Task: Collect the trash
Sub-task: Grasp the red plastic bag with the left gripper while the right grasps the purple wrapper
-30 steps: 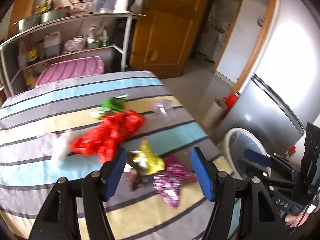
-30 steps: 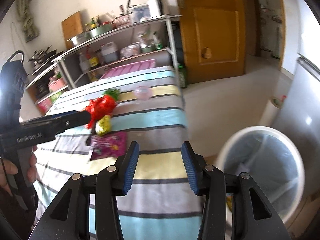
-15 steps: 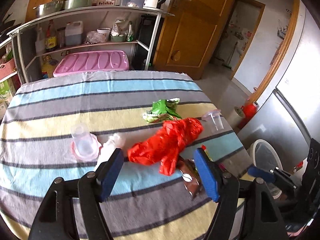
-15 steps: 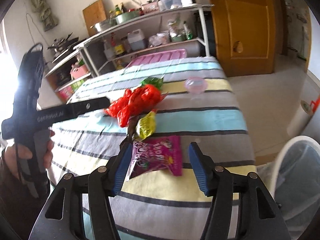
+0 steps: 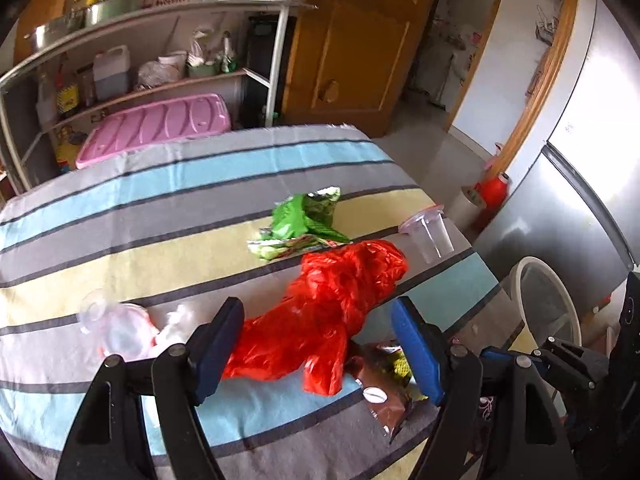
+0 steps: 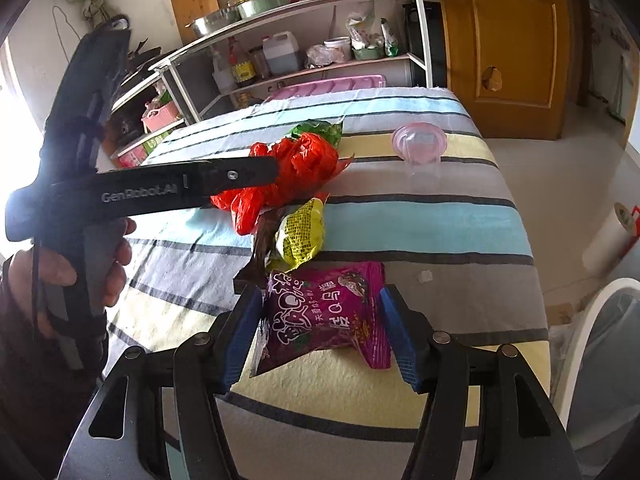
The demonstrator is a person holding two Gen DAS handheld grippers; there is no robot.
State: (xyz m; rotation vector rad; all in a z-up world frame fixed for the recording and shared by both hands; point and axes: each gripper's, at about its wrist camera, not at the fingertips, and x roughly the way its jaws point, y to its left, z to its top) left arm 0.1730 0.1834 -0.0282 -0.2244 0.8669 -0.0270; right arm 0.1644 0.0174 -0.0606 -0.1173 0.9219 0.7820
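Straddling a purple snack packet (image 6: 324, 316) near the striped tablecloth's (image 6: 420, 224) edge, the right gripper (image 6: 320, 336) is opening wide, gripping nothing. Left gripper (image 5: 320, 344), empty, brackets a red plastic bag (image 5: 332, 312). Best practice: lower fully, pinch the packets' middles, then carry to the white bin (image 6: 592, 344).

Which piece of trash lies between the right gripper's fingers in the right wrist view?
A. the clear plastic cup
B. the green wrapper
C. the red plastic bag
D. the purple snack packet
D: in the right wrist view the purple snack packet lies on the striped tablecloth between the blue fingers of the right gripper, whose jaws are opening; the pads do not press on it.
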